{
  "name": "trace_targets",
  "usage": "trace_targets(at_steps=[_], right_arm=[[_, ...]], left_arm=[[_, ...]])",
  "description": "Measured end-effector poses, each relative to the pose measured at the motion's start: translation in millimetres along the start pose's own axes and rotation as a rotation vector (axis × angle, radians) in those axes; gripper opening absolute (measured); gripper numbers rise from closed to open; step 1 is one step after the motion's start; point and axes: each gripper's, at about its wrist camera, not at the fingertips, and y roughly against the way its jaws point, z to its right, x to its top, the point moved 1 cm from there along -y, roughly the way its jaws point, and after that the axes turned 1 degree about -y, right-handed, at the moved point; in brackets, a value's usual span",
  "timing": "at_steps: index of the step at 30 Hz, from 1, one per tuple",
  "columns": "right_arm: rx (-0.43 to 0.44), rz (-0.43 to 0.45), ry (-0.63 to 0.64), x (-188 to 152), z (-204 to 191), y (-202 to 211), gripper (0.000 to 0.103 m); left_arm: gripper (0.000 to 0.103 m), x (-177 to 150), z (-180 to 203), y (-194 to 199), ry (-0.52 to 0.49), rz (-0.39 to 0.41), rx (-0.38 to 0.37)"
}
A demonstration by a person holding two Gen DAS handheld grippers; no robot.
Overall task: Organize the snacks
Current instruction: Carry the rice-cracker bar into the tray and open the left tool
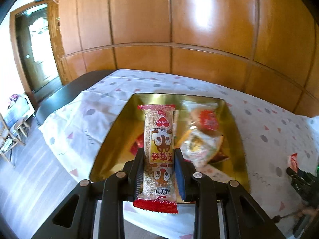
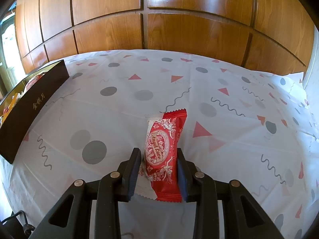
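I have a long puffed-rice bar (image 1: 159,155) pinched lengthwise in my left gripper (image 1: 159,157), its far end over the gold box (image 1: 235,139), where other wrapped snacks (image 1: 203,133) lie right of my fingers. My right gripper (image 2: 158,159) clamps a red snack packet (image 2: 163,155) above the patterned tablecloth (image 2: 219,91).

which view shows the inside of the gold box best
The left wrist view: it looks down into the gold box, showing its shiny floor and wrapped snacks inside. The right wrist view catches only its dark outer wall and a sliver of contents at the left edge.
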Motion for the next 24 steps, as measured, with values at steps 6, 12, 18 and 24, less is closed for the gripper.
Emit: trace_targets(at_steps=[6,12,18,24], right_arm=[[-0.012,0.001,0.001,0,-2,0,0.034],[-0.007,0.005,0.004,0,-2,0,0.034],[-0.005,0.006,0.000,0,-1,0,0.034],[-0.001,0.009,-0.005,0,0,0,0.034]], left_arm=[[0.029,-5,-10,0,0.021,-0.005,0.009],[0.029,-7,-2,-2,0.015,-0.014,-0.002],[0.029,-10,6,-9,-0.002,-0.037,-0.014],[0.029,-12,12,-15,-0.015,-0.050,-0.015]])
